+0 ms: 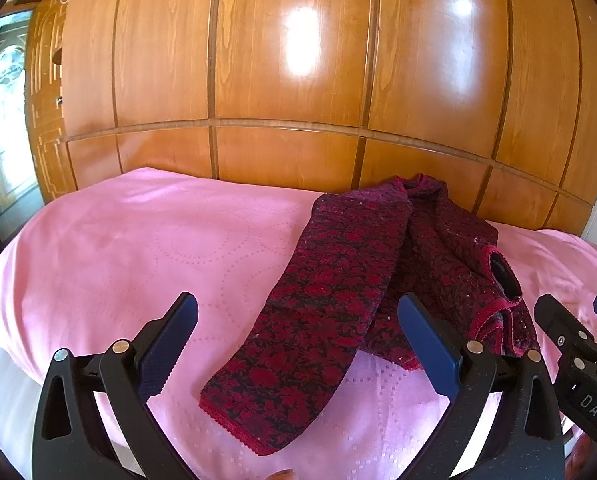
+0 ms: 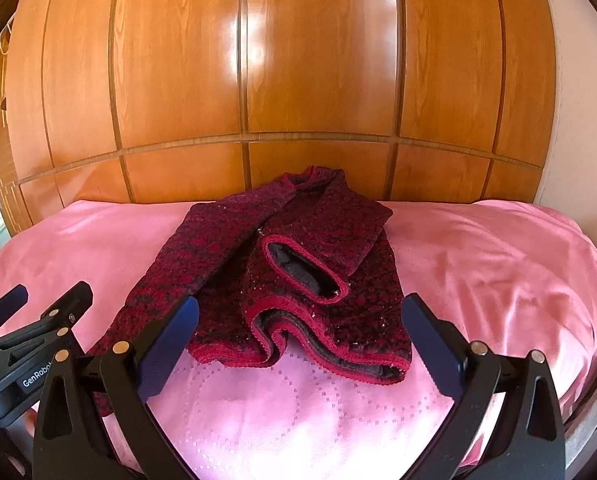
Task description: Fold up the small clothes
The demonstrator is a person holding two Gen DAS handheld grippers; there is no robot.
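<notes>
- Garment, dark red and floral, lies partly folded toward the bed's far edge, one side laid over, hem rumpled nearest us.
- Left gripper and right gripper hover above it, fingers wide, holding nothing.
- Best pinch the wavy hem's two corners and pull flat before folding.
- Sleeves are hard to make out; near bed edge is cut off.

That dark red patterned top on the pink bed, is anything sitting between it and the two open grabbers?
Nothing visible. Only bare pink bedspread lies between the red top and the right gripper. The left gripper already has the top's long near strip between its open fingers.
</notes>
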